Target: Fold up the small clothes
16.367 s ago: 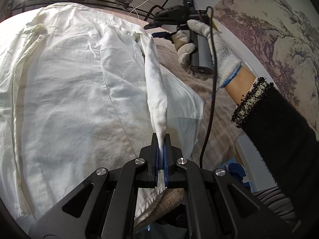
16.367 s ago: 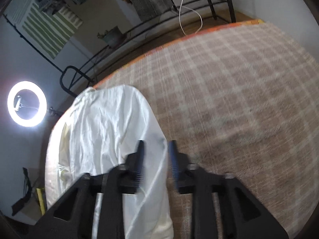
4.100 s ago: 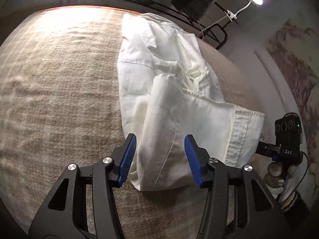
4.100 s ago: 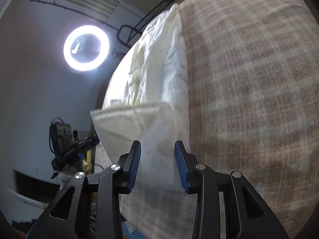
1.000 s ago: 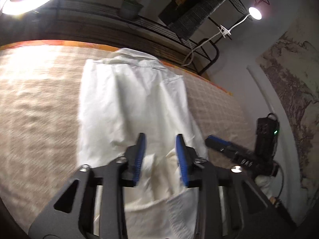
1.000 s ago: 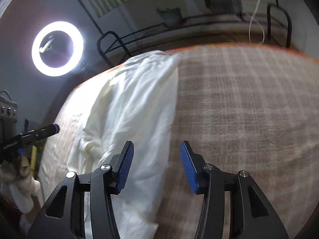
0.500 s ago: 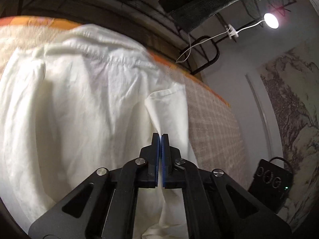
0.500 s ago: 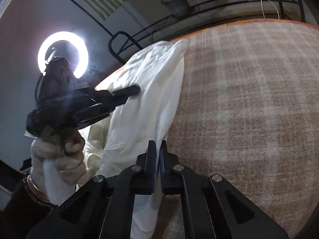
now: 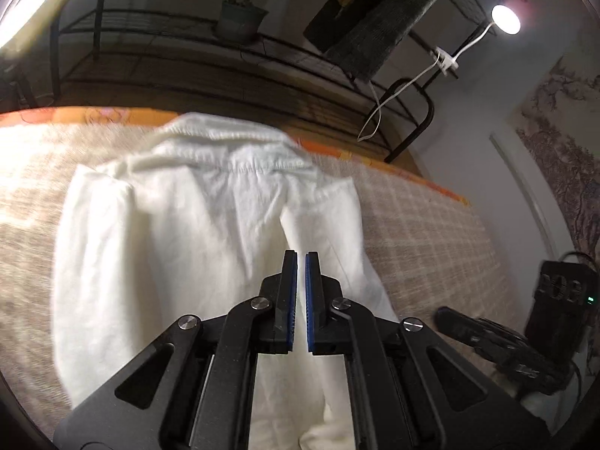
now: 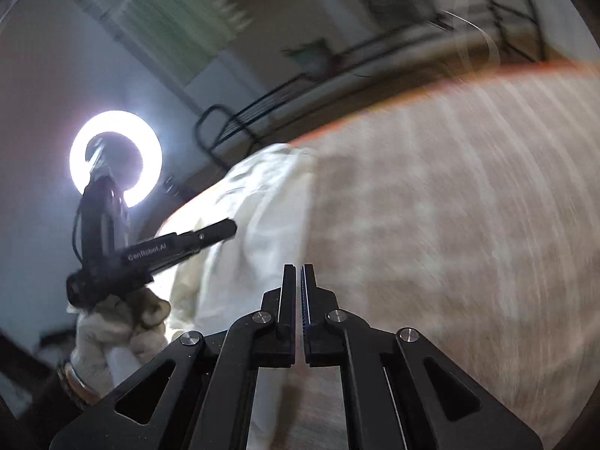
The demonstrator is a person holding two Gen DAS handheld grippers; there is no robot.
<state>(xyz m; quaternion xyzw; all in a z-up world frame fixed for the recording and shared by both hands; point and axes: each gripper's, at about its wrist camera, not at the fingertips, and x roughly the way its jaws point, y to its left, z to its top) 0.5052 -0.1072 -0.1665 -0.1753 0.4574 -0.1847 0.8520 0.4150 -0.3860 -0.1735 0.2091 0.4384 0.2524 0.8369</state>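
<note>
The white garment (image 9: 195, 240) lies spread on my plaid bed cover (image 9: 423, 225), collar end toward the far edge, where an orange border (image 9: 412, 176) runs. Its right flap is folded inward over the body. In my right wrist view the same garment (image 10: 258, 217) shows as a pale strip along the left side of the cover (image 10: 450, 225), heavily motion-blurred.

Surroundings: a black metal rack (image 9: 262, 56) stands beyond the bed, carrying a potted plant (image 9: 240, 18) and dark hanging cloth (image 9: 390, 26). A clip lamp (image 9: 504, 18) glows at upper right, a ring light (image 10: 115, 157) at left in the right view. Nothing lies between my tools and the fabric.

Left gripper (image 9: 300, 258): blue-padded jaws nearly pressed together, a thin slit between them, poised over the inner edge of the folded flap; I cannot tell whether cloth is caught. From the other camera it (image 10: 228, 229) points at the garment, carried by my gloved left hand (image 10: 112, 333).

Right gripper (image 10: 296, 270): jaws almost together, a narrow gap, nothing visibly held; in the left view it (image 9: 446, 317) hovers low over the cover just beside the garment's right edge.
</note>
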